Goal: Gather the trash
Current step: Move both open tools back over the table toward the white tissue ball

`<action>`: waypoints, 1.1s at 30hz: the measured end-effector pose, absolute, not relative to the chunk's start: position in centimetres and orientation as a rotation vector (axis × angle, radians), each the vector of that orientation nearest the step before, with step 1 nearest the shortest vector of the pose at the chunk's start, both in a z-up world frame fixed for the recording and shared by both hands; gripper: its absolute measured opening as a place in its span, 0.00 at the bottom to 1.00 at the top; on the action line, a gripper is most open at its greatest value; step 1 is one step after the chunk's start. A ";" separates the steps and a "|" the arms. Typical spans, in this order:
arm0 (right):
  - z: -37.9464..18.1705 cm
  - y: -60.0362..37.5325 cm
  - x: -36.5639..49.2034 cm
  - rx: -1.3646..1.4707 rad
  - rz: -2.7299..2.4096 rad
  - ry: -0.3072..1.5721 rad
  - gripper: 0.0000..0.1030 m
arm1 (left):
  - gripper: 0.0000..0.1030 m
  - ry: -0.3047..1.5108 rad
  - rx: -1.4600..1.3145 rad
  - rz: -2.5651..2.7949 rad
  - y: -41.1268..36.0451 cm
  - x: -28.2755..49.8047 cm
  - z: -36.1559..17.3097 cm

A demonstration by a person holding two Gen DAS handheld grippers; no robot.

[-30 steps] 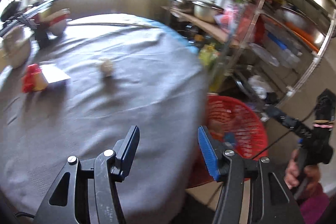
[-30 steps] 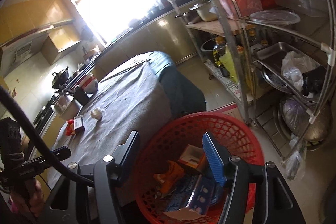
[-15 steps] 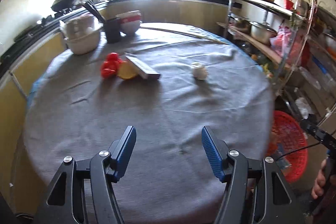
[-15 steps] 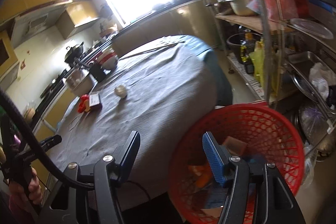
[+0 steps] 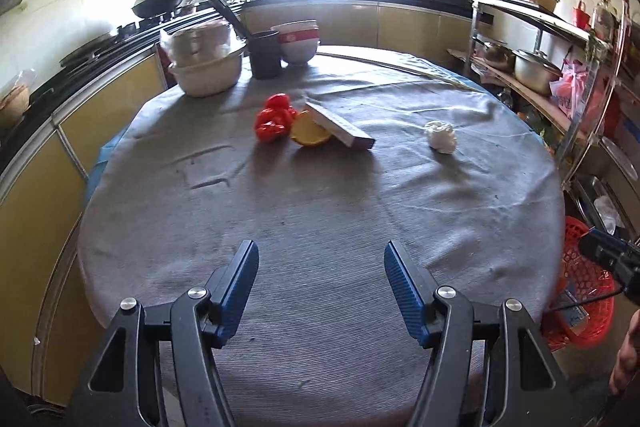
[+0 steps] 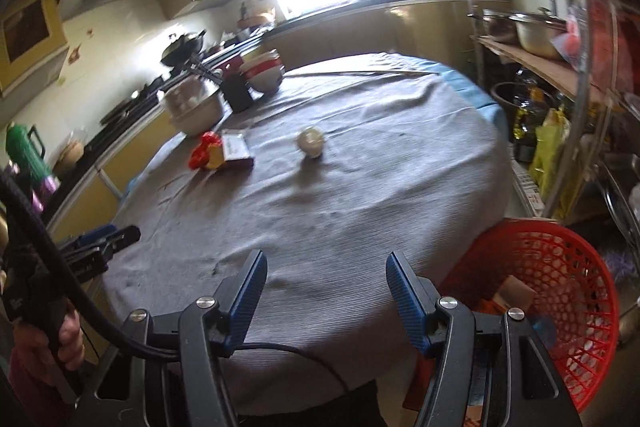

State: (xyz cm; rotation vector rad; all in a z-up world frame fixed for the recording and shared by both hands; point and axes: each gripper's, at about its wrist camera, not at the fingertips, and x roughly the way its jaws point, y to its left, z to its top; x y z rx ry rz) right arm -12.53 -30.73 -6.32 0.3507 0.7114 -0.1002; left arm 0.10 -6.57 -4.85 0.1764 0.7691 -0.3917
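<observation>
Already some trash sat in basket (image 6: pixel 560 267); both my jaws gaped empty, w/ paper wad (image 5: pixel 441 135), box (image 5: pixel 340 125) & wrappers (image 5: pixel 274 118) left mid-worktop (image 5: pixel 320 227).

The red basket's (image 5: pixel 580 291) contents are mostly hidden, blurred.

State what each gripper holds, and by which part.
Nothing: left gripper and right gripper are both open and empty above the tablecloth.
</observation>
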 end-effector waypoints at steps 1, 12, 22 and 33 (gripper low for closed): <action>-6.3 -30.4 -12.4 0.342 -0.095 0.717 0.64 | 0.64 0.771 0.175 -0.388 -6.3 0.2 -5.0; -6.3 -25.6 -9.7 0.254 -0.012 0.765 0.64 | 0.64 0.791 0.128 -0.348 -3.4 1.0 -5.9; -6.7 -22.8 -8.4 0.217 0.037 0.796 0.64 | 0.64 0.822 0.096 -0.296 -1.0 1.8 -7.0; -7.2 -22.1 -6.9 0.234 0.044 0.824 0.64 | 0.64 0.840 0.064 -0.245 1.2 2.8 -7.6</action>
